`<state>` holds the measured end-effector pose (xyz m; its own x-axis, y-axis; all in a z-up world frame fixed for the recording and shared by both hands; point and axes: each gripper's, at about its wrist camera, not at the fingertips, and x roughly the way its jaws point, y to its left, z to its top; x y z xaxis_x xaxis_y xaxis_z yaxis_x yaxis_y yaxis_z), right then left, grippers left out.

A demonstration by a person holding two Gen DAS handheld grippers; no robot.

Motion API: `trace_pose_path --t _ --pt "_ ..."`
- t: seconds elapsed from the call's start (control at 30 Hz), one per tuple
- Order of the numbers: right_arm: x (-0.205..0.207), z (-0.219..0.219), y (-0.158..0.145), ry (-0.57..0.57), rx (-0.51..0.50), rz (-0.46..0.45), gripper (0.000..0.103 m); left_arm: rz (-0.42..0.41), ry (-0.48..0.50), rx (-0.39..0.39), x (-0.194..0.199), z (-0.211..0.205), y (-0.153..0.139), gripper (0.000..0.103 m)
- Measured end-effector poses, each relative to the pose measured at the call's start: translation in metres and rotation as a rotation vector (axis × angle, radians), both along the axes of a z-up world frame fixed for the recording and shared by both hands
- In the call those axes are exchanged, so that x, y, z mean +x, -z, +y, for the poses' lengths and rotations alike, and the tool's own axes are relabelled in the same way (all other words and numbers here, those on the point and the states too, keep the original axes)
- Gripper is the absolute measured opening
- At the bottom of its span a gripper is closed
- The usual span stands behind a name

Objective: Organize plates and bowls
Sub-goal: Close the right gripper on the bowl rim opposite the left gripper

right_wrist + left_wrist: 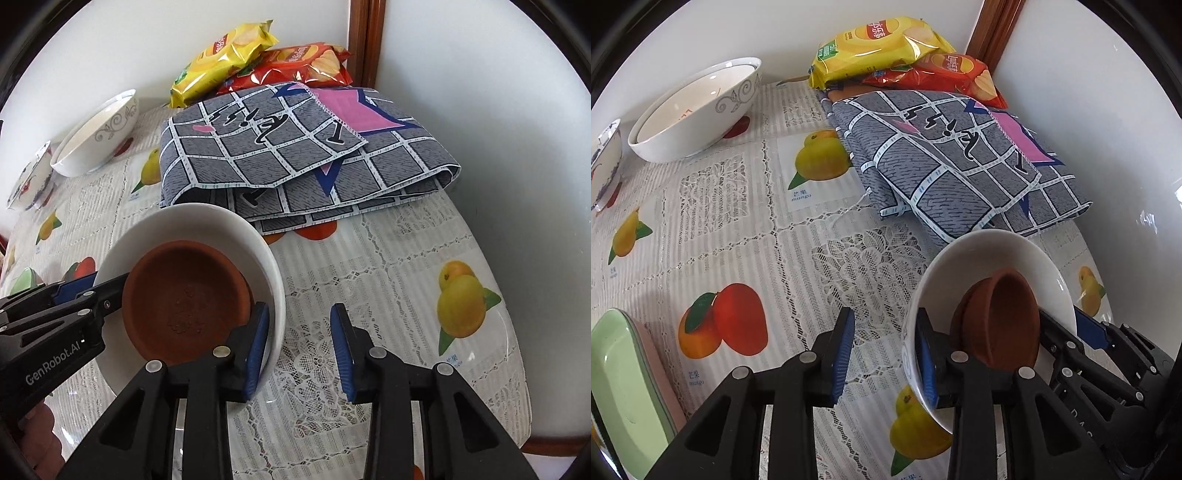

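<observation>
A white bowl (pixel 1008 258) with brown clay saucers (pixel 1001 317) in it sits tilted between my two grippers; it also shows in the right wrist view (pixel 207 229) with the saucers (pixel 184 295). My left gripper (pixel 884 356) is open, its right finger inside the bowl's left rim. My right gripper (pixel 301 349) is open, its left finger inside the bowl's right rim. Stacked white bowls (pixel 698 110) and a blue-patterned bowl (pixel 604 162) stand at the far left.
A folded grey checked cloth (pixel 960 166) lies behind the bowl, with yellow (pixel 875 48) and red (pixel 956 74) chip bags beyond it by the wall. Green and pink trays (pixel 624 380) sit at the near left. The fruit-print tablecloth (pixel 424 258) covers the table.
</observation>
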<state>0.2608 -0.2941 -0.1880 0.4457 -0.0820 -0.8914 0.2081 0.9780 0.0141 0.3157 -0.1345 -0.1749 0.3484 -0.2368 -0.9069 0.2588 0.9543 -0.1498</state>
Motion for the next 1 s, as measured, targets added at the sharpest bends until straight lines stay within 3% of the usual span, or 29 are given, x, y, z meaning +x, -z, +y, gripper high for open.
trace_pose_path --t 0.3,0.73,1.0 --pt "0.005 -0.002 0.002 -0.003 0.014 -0.011 0.034 0.024 0.018 0.001 0.007 -0.005 0.011 0.035" --pt "0.007 0.001 0.001 -0.063 0.03 0.009 0.035 0.007 0.02 -0.006 0.005 -0.003 0.011 0.035" --pt "0.003 0.0 0.002 -0.038 0.021 -0.039 0.036 0.006 0.01 -0.05 0.004 0.0 0.012 0.031"
